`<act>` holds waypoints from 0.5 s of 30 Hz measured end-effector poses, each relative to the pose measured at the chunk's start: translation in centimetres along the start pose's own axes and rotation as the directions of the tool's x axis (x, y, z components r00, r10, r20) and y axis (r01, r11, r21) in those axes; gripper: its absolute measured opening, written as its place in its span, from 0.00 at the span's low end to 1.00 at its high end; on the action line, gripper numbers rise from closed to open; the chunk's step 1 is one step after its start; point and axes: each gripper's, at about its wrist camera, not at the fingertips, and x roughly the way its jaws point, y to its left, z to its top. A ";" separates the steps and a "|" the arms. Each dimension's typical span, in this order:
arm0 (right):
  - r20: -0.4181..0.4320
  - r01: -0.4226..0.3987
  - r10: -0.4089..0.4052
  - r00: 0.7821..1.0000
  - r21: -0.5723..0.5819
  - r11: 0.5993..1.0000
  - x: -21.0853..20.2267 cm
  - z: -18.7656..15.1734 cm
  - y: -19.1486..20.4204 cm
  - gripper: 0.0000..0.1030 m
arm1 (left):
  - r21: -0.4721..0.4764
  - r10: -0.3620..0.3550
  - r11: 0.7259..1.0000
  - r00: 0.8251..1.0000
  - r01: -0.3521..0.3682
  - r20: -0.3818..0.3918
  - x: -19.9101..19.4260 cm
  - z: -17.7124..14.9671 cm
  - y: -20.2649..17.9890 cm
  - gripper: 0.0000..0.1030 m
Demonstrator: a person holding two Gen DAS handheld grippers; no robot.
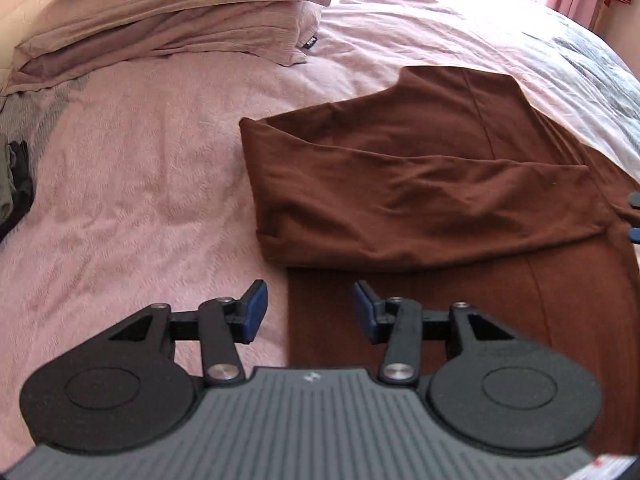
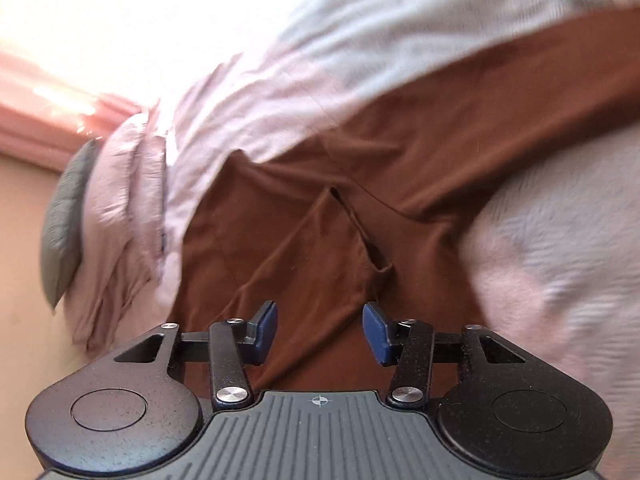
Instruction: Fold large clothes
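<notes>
On the pink bedspread (image 1: 132, 184) lies my brown garment (image 1: 420, 184), one flap folded across. Both my left gripper (image 1: 310, 306) and right gripper (image 2: 320, 326) are part-open, empty. Next: pinch an unfolded edge for the following fold.

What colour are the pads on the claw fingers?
Dark blue pads, clearest in the left wrist view.

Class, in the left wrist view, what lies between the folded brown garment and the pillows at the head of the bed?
Only bare pink bedspread separates the brown garment from the pillows, as the left wrist view shows.
</notes>
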 end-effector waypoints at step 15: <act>0.462 -0.109 0.336 0.821 -0.450 0.886 -12.2 1.4 12.5 0.00 | 0.225 0.090 0.969 0.993 -0.105 0.074 4.8 0.2 -3.9 0.54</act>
